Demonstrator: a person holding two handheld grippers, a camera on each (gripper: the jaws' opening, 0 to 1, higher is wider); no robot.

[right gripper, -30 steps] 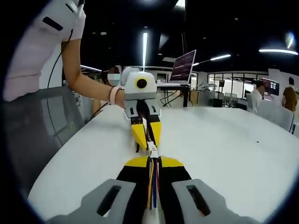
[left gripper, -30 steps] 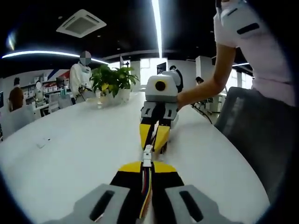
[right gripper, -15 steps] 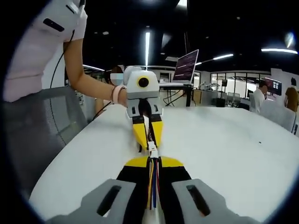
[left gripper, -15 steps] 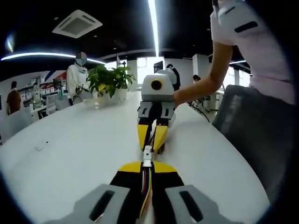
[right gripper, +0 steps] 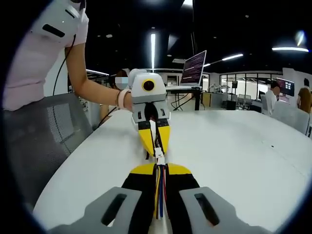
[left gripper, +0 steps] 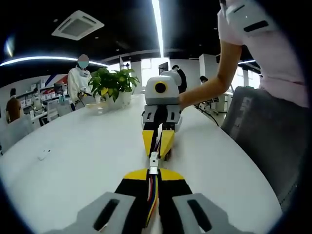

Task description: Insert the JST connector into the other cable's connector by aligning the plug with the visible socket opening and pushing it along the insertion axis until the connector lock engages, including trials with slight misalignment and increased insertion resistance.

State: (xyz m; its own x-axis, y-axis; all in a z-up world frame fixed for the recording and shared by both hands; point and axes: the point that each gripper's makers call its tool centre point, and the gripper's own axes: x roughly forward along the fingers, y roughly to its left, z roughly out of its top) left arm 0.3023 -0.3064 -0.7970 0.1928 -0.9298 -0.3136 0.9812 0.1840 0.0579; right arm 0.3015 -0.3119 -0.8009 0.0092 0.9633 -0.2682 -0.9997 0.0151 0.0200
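In the left gripper view, my left gripper (left gripper: 153, 174) is shut on a cable with coloured wires (left gripper: 152, 192) that ends in a small white JST connector (left gripper: 153, 163). Facing it, my right gripper (left gripper: 159, 146) is shut on the other cable, the two white connectors meeting end to end. In the right gripper view, my right gripper (right gripper: 159, 169) is shut on its coloured wires (right gripper: 159, 192), and the white connector joint (right gripper: 159, 156) sits between it and my left gripper (right gripper: 154, 144), which points back at the camera.
A white table (left gripper: 83, 151) lies under both grippers. A potted plant (left gripper: 112, 85) stands at its far end. The person's arm (left gripper: 209, 87) and a grey chair (left gripper: 258, 126) are on the right. A laptop on a stand (right gripper: 192, 68) stands beyond the table (right gripper: 234, 146).
Both views have shifted slightly with the hands. The grippers and the joined connectors keep the same relation.
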